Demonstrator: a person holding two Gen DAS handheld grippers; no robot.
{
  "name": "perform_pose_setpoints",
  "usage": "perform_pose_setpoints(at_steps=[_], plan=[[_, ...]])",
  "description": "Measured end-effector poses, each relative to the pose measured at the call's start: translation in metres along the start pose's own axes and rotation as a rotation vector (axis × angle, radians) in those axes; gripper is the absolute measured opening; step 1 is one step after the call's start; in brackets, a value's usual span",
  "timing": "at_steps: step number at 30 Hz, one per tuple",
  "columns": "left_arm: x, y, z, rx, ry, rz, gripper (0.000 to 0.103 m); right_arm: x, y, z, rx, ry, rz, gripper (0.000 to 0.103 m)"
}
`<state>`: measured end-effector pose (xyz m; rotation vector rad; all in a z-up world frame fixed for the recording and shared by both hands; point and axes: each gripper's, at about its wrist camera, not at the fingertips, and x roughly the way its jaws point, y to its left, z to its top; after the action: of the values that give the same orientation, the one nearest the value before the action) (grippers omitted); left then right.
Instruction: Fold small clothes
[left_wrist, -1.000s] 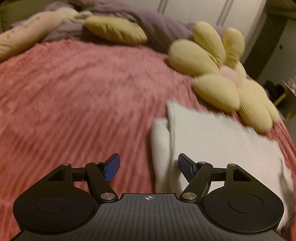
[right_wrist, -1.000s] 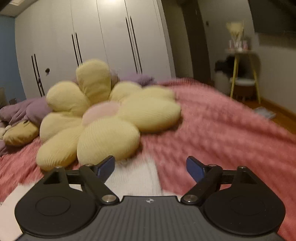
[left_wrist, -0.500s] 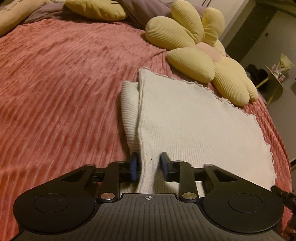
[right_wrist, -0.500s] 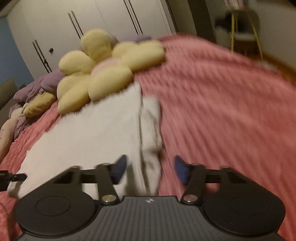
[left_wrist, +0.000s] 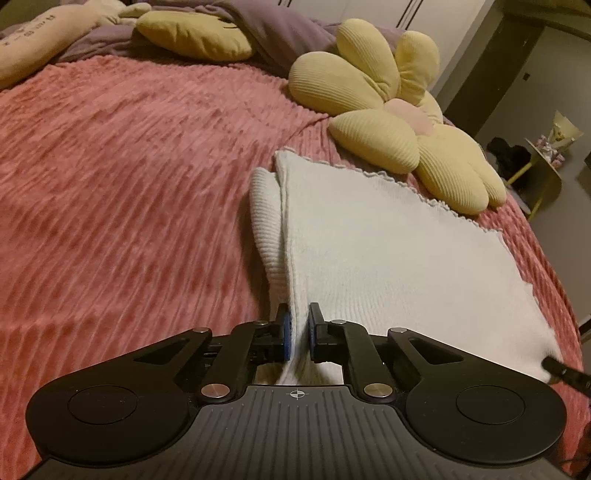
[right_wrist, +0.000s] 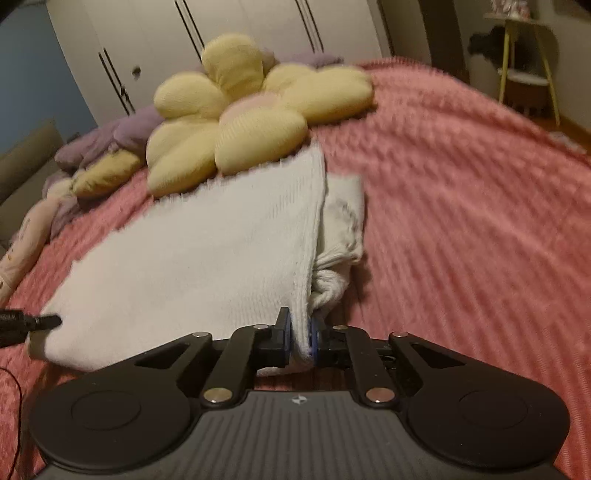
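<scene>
A white knit garment (left_wrist: 391, 236) lies on the pink bedspread (left_wrist: 129, 192), its body flat and a ribbed sleeve (left_wrist: 264, 218) tucked beside its left edge. My left gripper (left_wrist: 298, 332) is shut on the garment's near left corner. In the right wrist view the same garment (right_wrist: 207, 251) spreads to the left, with a folded sleeve (right_wrist: 341, 221) at its right edge. My right gripper (right_wrist: 300, 334) is shut on the near right corner. The tip of the other gripper shows at the edge of each view (left_wrist: 565, 373) (right_wrist: 22, 323).
A yellow flower-shaped cushion (left_wrist: 388, 110) lies just beyond the garment's far edge, also in the right wrist view (right_wrist: 240, 110). Purple bedding and a yellow pillow (left_wrist: 192, 35) sit at the bed's head. A yellow-legged side table (right_wrist: 524, 66) stands off the bed, wardrobes (right_wrist: 221, 40) behind.
Both grippers came down to the garment's near edge and closed from wide open onto its two near corners.
</scene>
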<state>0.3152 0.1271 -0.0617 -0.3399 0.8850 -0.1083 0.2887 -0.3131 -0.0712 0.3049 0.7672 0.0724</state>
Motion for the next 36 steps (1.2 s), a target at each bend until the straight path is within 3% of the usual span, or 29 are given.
perform_pose_setpoints(at_steps=[4, 7, 9, 10, 15, 18, 25, 29, 32, 36], plan=[[0.006, 0.002, -0.008, 0.034, 0.028, 0.057, 0.01, 0.004, -0.014, -0.002, 0.034, 0.013, -0.039, 0.009], [0.006, -0.002, -0.007, 0.052, 0.026, 0.086, 0.019, 0.017, -0.021, -0.008, 0.03, 0.059, -0.074, 0.012], [0.004, -0.004, -0.007, 0.061, 0.017, 0.097, 0.034, 0.012, -0.017, -0.004, 0.035, 0.057, -0.09, 0.029], [0.004, -0.004, -0.007, 0.063, 0.012, 0.107, 0.046, 0.008, -0.014, -0.003, 0.032, 0.042, -0.1, 0.035], [0.004, 0.004, -0.006, 0.015, 0.011, 0.095, 0.059, -0.007, -0.01, -0.002, 0.01, -0.009, -0.135, 0.042], [0.012, 0.01, -0.003, -0.042, 0.013, 0.063, 0.059, -0.016, -0.004, -0.005, -0.003, -0.026, -0.115, 0.042], [0.035, 0.02, 0.012, -0.169, 0.055, -0.037, 0.044, -0.013, 0.038, -0.012, -0.119, -0.055, -0.036, 0.04], [0.046, 0.03, 0.017, -0.242, 0.063, -0.092, 0.038, 0.0, 0.057, -0.018, -0.13, -0.027, 0.017, 0.029], [0.05, 0.036, 0.018, -0.278, 0.07, -0.141, 0.028, 0.009, 0.068, -0.023, -0.139, -0.014, 0.039, 0.029], [0.043, 0.042, 0.015, -0.275, 0.045, -0.178, 0.026, 0.014, 0.078, -0.024, -0.138, -0.014, 0.056, 0.029]])
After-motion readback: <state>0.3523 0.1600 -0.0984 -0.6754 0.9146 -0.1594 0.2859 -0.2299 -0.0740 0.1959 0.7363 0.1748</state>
